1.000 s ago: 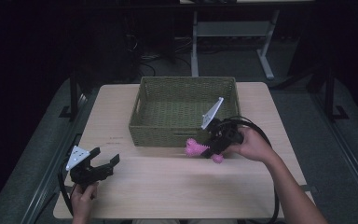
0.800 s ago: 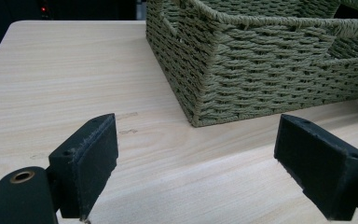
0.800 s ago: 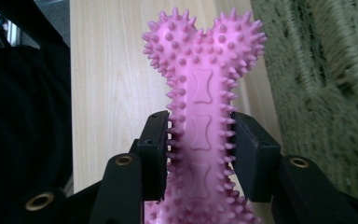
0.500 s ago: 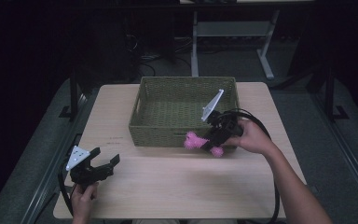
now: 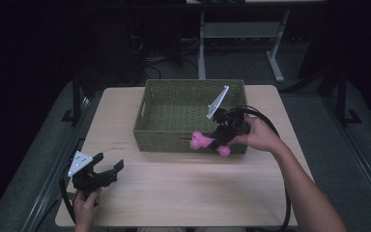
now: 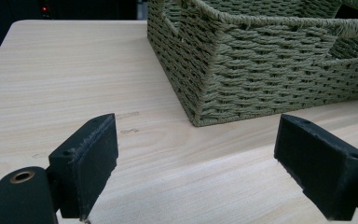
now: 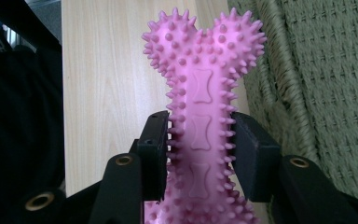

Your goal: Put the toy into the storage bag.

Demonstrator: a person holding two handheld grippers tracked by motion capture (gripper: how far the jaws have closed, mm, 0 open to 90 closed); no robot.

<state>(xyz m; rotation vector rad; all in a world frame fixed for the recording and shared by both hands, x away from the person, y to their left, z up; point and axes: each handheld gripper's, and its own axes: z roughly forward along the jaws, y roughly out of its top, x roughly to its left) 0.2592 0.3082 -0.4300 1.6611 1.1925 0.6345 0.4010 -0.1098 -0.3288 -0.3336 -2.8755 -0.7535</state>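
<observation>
A pink spiky bone-shaped toy (image 5: pixel 204 141) (image 7: pixel 200 116) is held in the air at the near right wall of the green woven basket (image 5: pixel 149 116), level with its rim. My right gripper (image 5: pixel 216 140) (image 7: pixel 200 149) is shut on the toy's shaft, both pads pressing its sides. My left gripper (image 5: pixel 107 169) (image 6: pixel 196 163) rests near the table's front left corner, open, with nothing between its jaws. In the left gripper view the basket's near corner (image 6: pixel 205 84) lies ahead on the wood.
The light wooden table (image 5: pixel 183 188) has bare room in front of the basket and at its left. A cable (image 5: pixel 270 125) loops from the right gripper along the forearm. Beyond the table's far edge the floor is dark, with a desk frame (image 5: pixel 236 34).
The right gripper has carried the pink toy a little up and towards the basket's near rim. The left gripper has stayed put.
</observation>
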